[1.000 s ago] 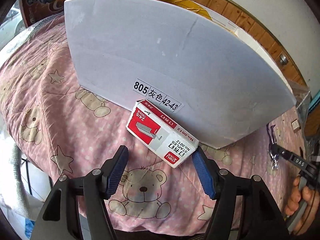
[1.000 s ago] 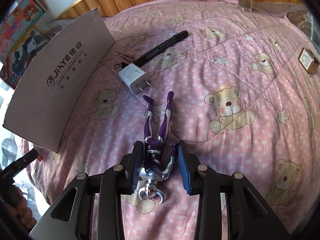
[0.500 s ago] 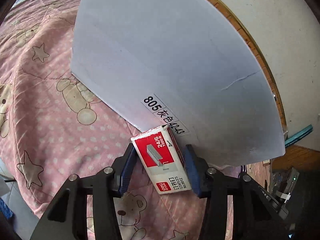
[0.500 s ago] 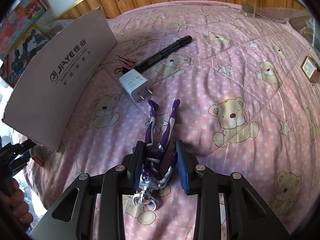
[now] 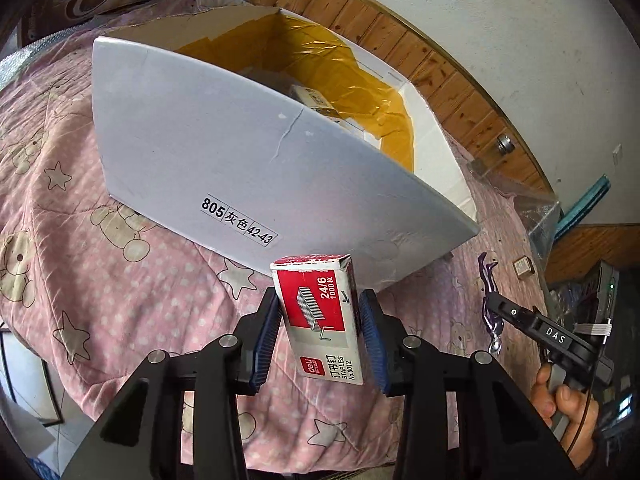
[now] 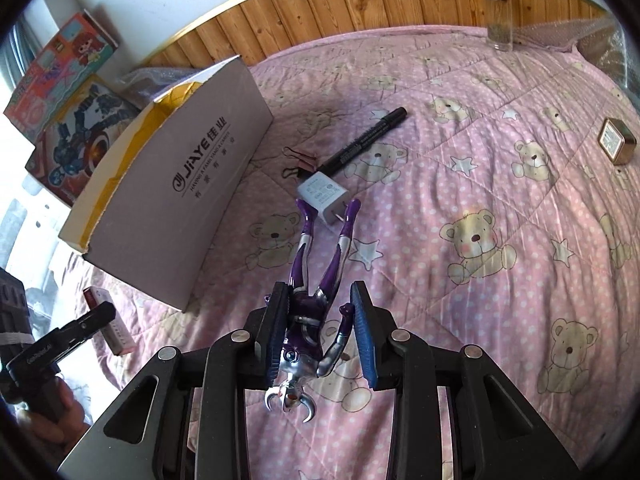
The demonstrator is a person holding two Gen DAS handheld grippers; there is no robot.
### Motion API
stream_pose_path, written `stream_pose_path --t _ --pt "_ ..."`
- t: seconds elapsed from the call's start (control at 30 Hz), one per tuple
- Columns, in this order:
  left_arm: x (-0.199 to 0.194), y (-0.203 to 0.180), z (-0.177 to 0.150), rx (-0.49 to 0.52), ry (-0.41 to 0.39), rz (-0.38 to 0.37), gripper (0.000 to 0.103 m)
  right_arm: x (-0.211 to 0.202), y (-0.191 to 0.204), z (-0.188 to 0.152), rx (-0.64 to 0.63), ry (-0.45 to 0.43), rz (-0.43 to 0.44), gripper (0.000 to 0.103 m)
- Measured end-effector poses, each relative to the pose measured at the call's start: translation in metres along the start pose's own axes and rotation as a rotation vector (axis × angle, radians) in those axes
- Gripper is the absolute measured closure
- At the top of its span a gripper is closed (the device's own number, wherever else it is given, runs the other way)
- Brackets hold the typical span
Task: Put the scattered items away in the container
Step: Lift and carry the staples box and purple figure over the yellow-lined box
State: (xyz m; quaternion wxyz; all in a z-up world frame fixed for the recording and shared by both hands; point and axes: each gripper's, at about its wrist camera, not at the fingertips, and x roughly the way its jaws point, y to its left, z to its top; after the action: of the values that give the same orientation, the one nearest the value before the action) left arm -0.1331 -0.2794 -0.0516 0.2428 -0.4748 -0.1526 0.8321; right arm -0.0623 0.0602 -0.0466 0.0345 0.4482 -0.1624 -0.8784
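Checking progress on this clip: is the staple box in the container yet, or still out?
Out. The staple box is clamped in the left gripper, lifted outside the near wall of the container.

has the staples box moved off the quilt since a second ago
Yes. The staples box, clamped in the left gripper, has come up off the quilt beside the cardboard box wall; it isn't inside yet.

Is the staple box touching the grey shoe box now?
Apart. In the left wrist view the staple box, clamped in the left gripper, is raised, with pink bedcover visible around it; the right wrist view shows it clear of the shoe box.
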Motion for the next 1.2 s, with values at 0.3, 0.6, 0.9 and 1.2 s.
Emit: stream_pose_path --t 0.3,0.6,0.9,1.2 --pt "-0.017 -0.026 -0.008 0.060 -0.049 -0.023 0.062 -0.024 -0.001 -0.007 0.038 -0.034 0.052 0.071" --pt "-0.043 -0.053 -0.012 0.145 -0.098 -0.043 0.062 -0.050 -0.007 -0.018 0.052 -0.073 0.067 0.071" --pt "-0.064 -0.086 -0.002 0.204 -0.147 -0.074 0.062 -0.075 -0.012 -0.022 0.058 -0.122 0.074 0.071" --pt "-0.076 -0.116 0.008 0.273 -0.174 -0.083 0.062 -0.110 0.016 -0.016 -0.053 -0.214 0.061 0.071"
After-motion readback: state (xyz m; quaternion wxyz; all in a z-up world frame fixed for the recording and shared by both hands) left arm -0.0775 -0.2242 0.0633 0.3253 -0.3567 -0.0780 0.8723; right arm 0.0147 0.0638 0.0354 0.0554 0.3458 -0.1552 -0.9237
